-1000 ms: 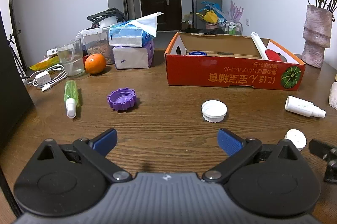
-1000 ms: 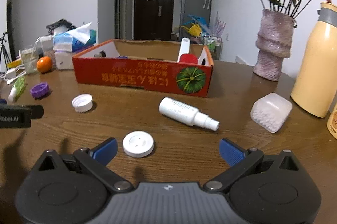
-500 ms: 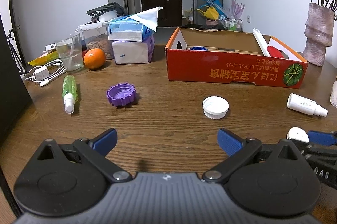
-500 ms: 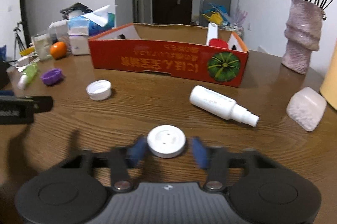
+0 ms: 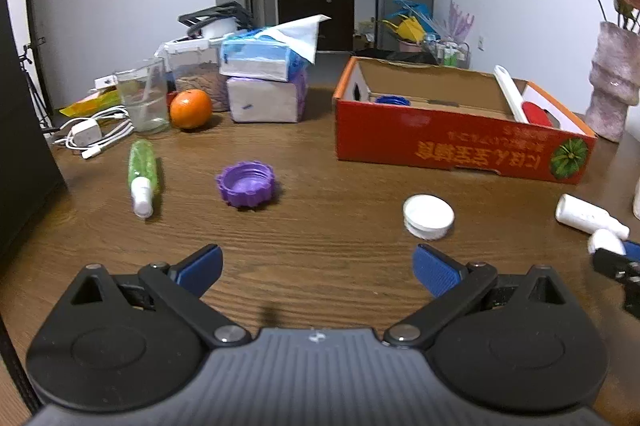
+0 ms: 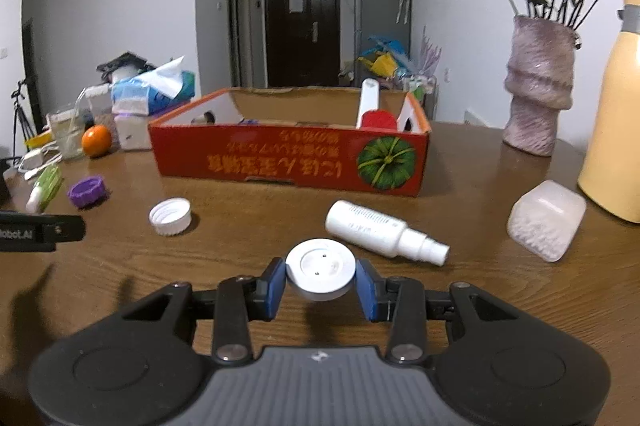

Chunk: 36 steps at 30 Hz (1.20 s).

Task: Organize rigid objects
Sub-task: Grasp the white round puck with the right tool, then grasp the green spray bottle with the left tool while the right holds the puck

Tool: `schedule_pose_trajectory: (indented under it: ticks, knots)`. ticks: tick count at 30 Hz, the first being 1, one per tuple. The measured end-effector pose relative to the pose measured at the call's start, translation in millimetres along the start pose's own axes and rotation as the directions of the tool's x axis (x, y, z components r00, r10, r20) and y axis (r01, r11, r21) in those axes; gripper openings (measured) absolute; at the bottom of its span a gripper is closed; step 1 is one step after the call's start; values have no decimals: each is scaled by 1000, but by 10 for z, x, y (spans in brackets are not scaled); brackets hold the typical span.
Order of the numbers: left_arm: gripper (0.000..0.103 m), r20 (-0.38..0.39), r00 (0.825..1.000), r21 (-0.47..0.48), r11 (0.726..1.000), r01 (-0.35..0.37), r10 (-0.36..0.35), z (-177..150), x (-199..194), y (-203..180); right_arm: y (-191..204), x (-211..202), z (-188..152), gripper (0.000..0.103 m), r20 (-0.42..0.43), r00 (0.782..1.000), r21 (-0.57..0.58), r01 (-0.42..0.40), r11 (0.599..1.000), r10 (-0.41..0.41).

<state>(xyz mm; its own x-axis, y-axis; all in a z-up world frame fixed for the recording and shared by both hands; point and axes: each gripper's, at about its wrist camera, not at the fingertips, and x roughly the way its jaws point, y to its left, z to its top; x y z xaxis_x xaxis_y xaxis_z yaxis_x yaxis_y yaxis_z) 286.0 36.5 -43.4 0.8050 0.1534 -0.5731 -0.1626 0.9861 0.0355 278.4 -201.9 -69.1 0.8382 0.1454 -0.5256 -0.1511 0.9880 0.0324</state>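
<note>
**Right tool clamps a white disc; left tool stands wide over bare wood**

In the right wrist view, the right tool (image 6: pixel 320 286) has its blue pads pressed on either side of a round white disc (image 6: pixel 320 268) at the lower centre of the frame. The disc appears lifted slightly off the bench (image 6: pixel 500 306), with a shadow beneath it. Just beyond it, to the right, a white spray bottle (image 6: pixel 380 229) lies on its side. A white screw cap (image 6: pixel 171 216) lies open side up at the left of centre, and a purple cap (image 6: pixel 87 191) and a green spray bottle (image 6: pixel 45 187) lie further left. The red cardboard box (image 6: pixel 288 162) stands across the middle of the frame, open, with a red and white item leaning inside its right end. A frosted plastic container (image 6: pixel 546 220) sits at the right, near a yellow flask (image 6: pixel 614 114) and a pink vase (image 6: pixel 538 86).

In the left wrist view, the left tool (image 5: pixel 318 266) has its jaws spread wide with nothing between them, only wood grain. The purple cap (image 5: pixel 246 183) lies ahead at the left of centre, and the white screw cap (image 5: pixel 428 217) lies ahead at the right. At the right edge the right tool (image 5: pixel 610 252) shows with the disc in its grip.
</note>
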Motion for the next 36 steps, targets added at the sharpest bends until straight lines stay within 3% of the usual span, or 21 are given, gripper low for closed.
schedule_pose_trajectory:
  ticks: [12, 25, 36]
  knots:
    - [103, -1, 995, -56, 993, -102, 102, 127, 238, 589, -248, 2, 58, 38, 39, 996, 67, 79, 995, -82]
    - [103, -11, 968, -135, 959, -251, 251, 284, 533, 1326, -440, 63, 65, 38, 49, 985, 102, 163, 981, -168]
    - [101, -53, 962, -173, 946, -273, 268, 453, 979, 1662, -551, 110, 72, 38, 54, 973, 118, 217, 969, -225]
